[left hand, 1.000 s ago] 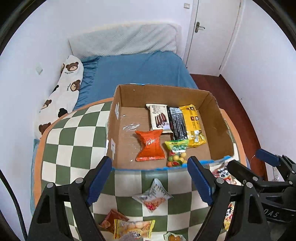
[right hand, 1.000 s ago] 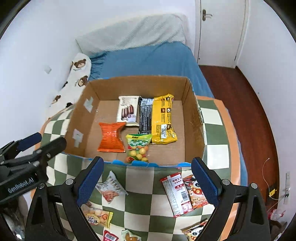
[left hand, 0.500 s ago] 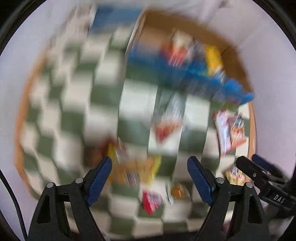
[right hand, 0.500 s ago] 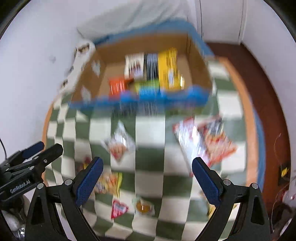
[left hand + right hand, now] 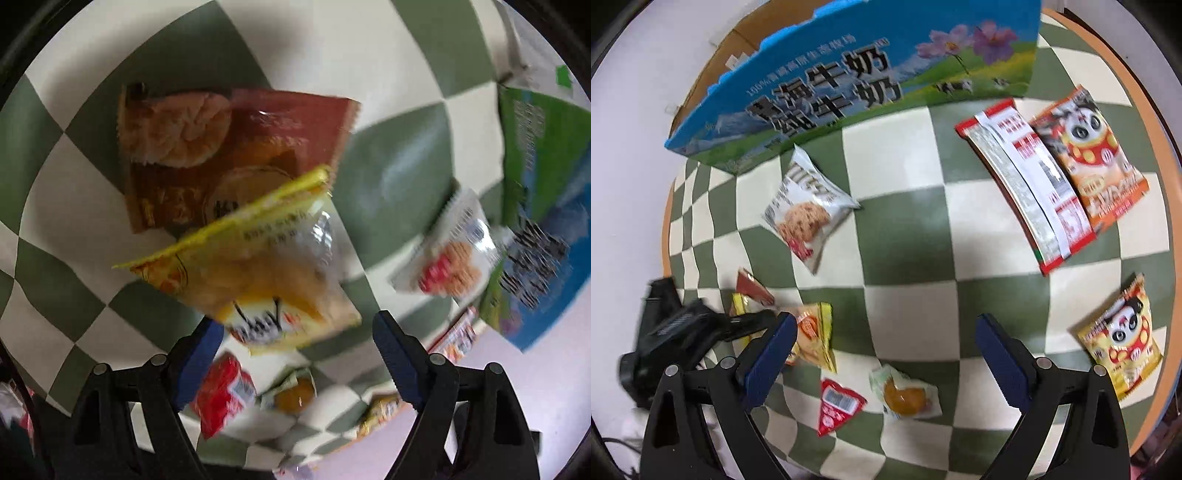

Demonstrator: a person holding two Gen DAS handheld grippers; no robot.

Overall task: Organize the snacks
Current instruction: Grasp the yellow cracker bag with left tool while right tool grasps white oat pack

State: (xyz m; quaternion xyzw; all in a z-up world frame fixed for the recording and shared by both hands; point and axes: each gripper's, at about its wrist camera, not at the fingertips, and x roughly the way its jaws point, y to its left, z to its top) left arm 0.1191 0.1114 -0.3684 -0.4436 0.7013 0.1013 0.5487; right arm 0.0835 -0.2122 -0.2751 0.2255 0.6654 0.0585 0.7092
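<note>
Both of your tools have dropped from looking into the box to hovering low over the checkered counter. At the left of the right wrist view, your left tool tilts steeply down over the yellow snack packet, which overlaps a brown pastry packet; its jaws are closing, not yet pressing the packet. Toward the middle lie a cookie packet, a red triangular packet and a small cake. Your right tool hangs wide apart, holding nothing. On the right, panda packets wait. Most snacks seem still outside the milk carton box.
</note>
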